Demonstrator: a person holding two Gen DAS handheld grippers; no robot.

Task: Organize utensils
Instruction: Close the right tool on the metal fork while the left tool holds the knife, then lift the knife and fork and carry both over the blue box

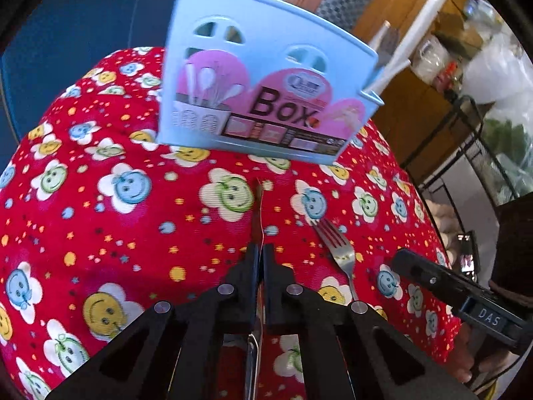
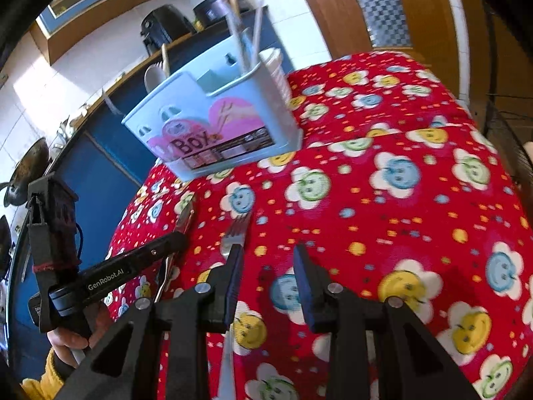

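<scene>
The left gripper [image 1: 261,250] is pinched shut on a thin knife [image 1: 259,206], held on its edge, tip pointing ahead at the blue utensil box [image 1: 263,100]. The right gripper [image 2: 268,256] has its fingers apart, with nothing in them. A fork [image 2: 233,236] lies on the cloth just under its left finger.

The knife is thin, so I think it could twist or slip out on the way to the box. It might also bump the box wall and tip it.

Under it all is a red tablecloth [image 2: 399,200] with smiley flowers. Behind are blue cupboards [image 2: 100,180] and a wooden door [image 2: 326,6].
</scene>
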